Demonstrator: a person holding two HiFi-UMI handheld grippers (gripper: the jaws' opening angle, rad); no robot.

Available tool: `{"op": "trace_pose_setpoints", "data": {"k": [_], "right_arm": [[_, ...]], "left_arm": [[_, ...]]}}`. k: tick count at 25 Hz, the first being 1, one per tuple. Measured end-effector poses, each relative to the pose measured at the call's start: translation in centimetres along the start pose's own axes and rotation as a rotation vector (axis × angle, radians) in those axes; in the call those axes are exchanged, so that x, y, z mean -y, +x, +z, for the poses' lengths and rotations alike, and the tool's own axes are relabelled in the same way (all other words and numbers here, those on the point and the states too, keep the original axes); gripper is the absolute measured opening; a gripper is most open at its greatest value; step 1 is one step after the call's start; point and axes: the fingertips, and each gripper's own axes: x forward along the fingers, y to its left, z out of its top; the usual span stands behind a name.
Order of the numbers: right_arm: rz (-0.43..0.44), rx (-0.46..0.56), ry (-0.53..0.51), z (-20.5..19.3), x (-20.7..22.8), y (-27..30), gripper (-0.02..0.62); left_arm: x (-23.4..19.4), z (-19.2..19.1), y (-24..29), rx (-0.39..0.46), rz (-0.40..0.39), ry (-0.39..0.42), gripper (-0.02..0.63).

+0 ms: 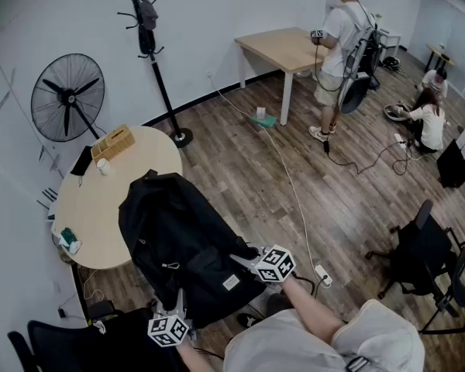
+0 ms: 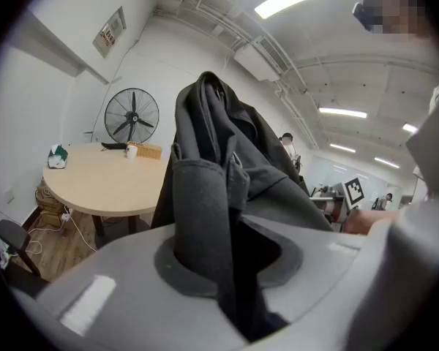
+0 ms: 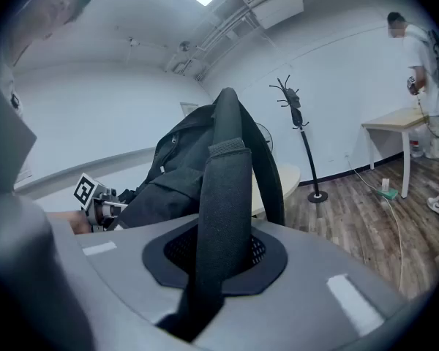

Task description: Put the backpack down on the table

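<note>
The left tool (image 1: pixel 173 307) is clamped on a fold of the black backpack (image 1: pixel 182 242), the right tool (image 1: pixel 245 260) on its strap (image 3: pixel 223 196) — a two-sided hold, likely to keep it level. The backpack hangs at the round tabletop's (image 1: pixel 101 208) four o'clock edge — not yet down.

Both arms reach out in front, held low, forearms bare.

Left gripper (image 1: pixel 176 307): bottom left of the head view, tipped slightly downward. Jaws pinched on a thick fold of the backpack (image 1: pixel 178 239) (fabric fills the gap in its own view). Left forearm (image 1: pixel 192 356) barely in frame.

Right gripper (image 1: pixel 248 262): further forward and to the right, near level. Jaws clamped on a shoulder strap (image 3: pixel 223 196). Right forearm (image 1: pixel 314 308) extended, angled inward.

The two grippers are well apart.
</note>
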Motion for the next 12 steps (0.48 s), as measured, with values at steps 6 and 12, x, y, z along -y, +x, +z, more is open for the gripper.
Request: {"op": "trace_pose_setpoints", "data": {"k": [6, 12], "right_arm": [[0.037, -0.006, -0.035, -0.9, -2.6, 0.5, 0.049], [0.037, -0.025, -0.041, -1.7, -4.1, 0.3, 0.048]], "left_arm": [[-1.1, -1.7, -2.4, 0.041, 0.015, -0.027, 0.13], [-1.2, -2.6, -3.6, 0.035, 0.02, -0.027, 0.129]]}}
